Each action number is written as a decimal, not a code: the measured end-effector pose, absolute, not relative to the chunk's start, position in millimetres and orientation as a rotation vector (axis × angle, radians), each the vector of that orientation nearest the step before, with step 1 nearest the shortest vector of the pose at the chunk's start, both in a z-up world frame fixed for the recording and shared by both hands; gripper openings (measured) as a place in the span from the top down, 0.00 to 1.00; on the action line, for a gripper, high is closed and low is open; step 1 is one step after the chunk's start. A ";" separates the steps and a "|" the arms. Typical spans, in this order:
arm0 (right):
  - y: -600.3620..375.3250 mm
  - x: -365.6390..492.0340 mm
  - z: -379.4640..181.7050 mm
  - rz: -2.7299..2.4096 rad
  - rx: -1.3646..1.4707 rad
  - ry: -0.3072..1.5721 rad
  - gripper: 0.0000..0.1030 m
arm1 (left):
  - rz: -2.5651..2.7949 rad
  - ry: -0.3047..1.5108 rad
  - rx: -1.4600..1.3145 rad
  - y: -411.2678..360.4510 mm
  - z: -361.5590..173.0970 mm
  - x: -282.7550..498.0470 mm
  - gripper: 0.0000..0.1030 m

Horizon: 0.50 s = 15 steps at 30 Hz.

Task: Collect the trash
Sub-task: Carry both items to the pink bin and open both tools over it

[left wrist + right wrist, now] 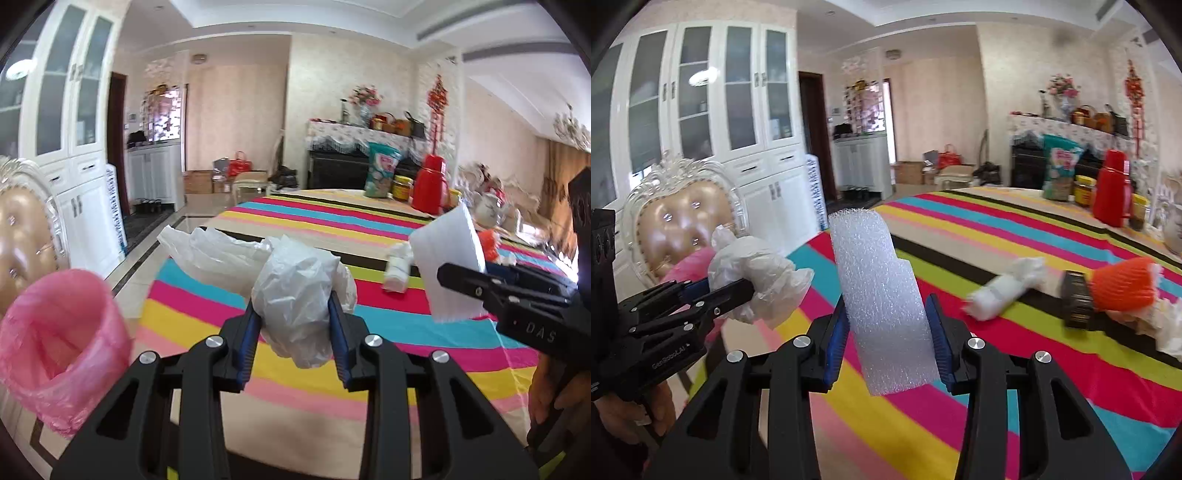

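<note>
My left gripper (295, 314) is shut on a crumpled white plastic bag (295, 295) and holds it above the striped table's near left edge; it also shows in the right wrist view (757, 277). My right gripper (886, 325) is shut on a white foam sheet (882, 302), held upright above the table; the sheet also shows in the left wrist view (447, 266). A bin with a pink liner (59, 347) stands open at the lower left, beside the table. A rolled white wrapper (1001, 288), a dark box (1076, 299) and an orange foam net (1123, 284) lie on the table.
The table wears a bright striped cloth (314, 229). At its far end stand a snack bag (382, 170), a jar (402, 186) and a red thermos (430, 184). An ornate chair (679, 214) stands left of the table, by white cabinets (701, 110).
</note>
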State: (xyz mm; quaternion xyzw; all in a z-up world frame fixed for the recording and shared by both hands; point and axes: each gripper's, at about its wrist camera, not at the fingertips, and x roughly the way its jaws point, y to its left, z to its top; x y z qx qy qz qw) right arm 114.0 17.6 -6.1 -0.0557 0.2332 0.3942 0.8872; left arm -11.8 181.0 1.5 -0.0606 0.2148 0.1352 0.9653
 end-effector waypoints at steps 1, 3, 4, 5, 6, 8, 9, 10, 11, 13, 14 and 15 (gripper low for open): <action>25.3 111.2 -6.6 0.833 -0.121 0.486 0.61 | 0.284 0.431 -0.129 186.7 1.5 -16.0 0.67; 40.2 106.2 -7.8 0.858 -0.136 0.490 0.61 | 0.311 0.420 -0.142 202.3 1.3 -28.9 0.67; 47.2 103.4 -8.3 0.870 -0.140 0.490 0.61 | 0.324 0.412 -0.149 210.3 1.6 -35.4 0.67; 54.9 100.5 -9.1 0.886 -0.147 0.494 0.61 | 0.334 0.405 -0.153 216.7 1.7 -41.0 0.67; 65.0 98.4 -9.4 0.906 -0.158 0.496 0.61 | 0.344 0.397 -0.157 222.5 2.6 -47.8 0.67; 85.1 92.5 -7.3 0.938 -0.165 0.489 0.61 | 0.379 0.383 -0.162 238.5 4.7 -61.3 0.67; 92.9 88.9 -6.8 0.957 -0.168 0.490 0.61 | 0.395 0.377 -0.163 246.6 6.4 -67.6 0.67; 103.4 85.4 -5.5 0.976 -0.174 0.485 0.61 | 0.416 0.372 -0.164 256.5 8.0 -75.4 0.67; 109.6 82.9 -4.0 0.988 -0.178 0.480 0.61 | 0.430 0.370 -0.164 263.0 8.7 -80.4 0.67; 132.4 75.2 -3.0 1.030 -0.186 0.476 0.61 | 0.468 0.368 -0.161 281.7 9.6 -92.6 0.67; 144.7 71.4 -2.9 1.054 -0.189 0.472 0.61 | 0.483 0.368 -0.159 290.1 9.6 -98.3 0.67; 153.8 68.9 -2.7 1.068 -0.192 0.473 0.61 | 0.497 0.368 -0.157 296.5 9.2 -103.7 0.67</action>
